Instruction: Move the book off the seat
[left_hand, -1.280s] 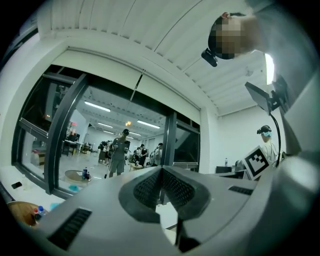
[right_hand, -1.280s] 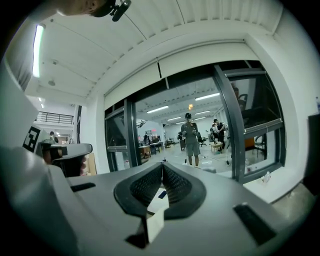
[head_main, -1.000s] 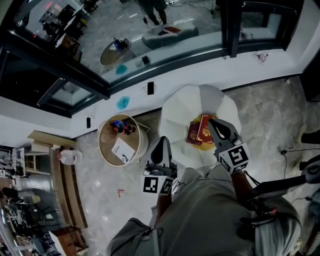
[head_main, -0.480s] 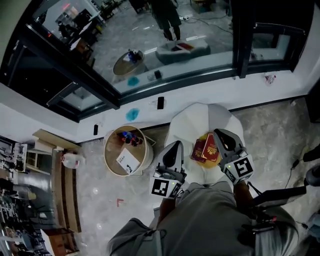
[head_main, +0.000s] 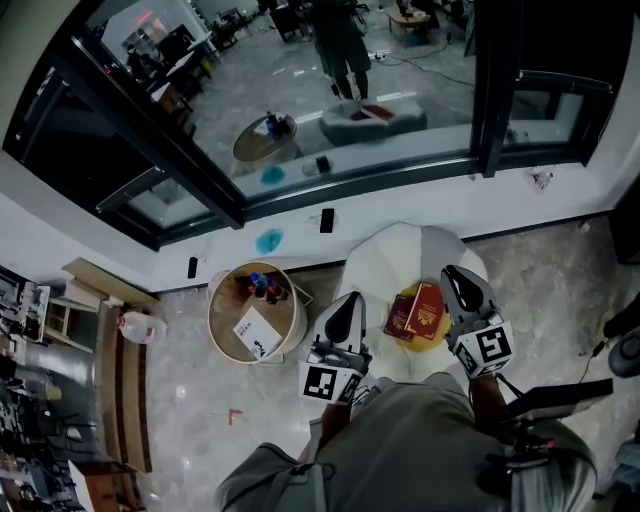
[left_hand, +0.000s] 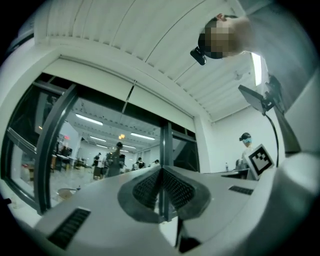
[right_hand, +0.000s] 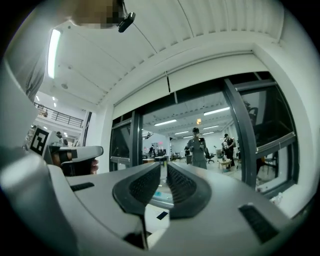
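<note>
Red book (head_main: 418, 311) on white seat (head_main: 385, 270); beige round table (head_main: 226, 315).

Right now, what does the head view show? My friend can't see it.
A red book lies on a round white seat, seen from above. The left tongs and right tongs hover on either side of it, both shut and empty. A small round table stands left of the seat, below a big window.
</note>
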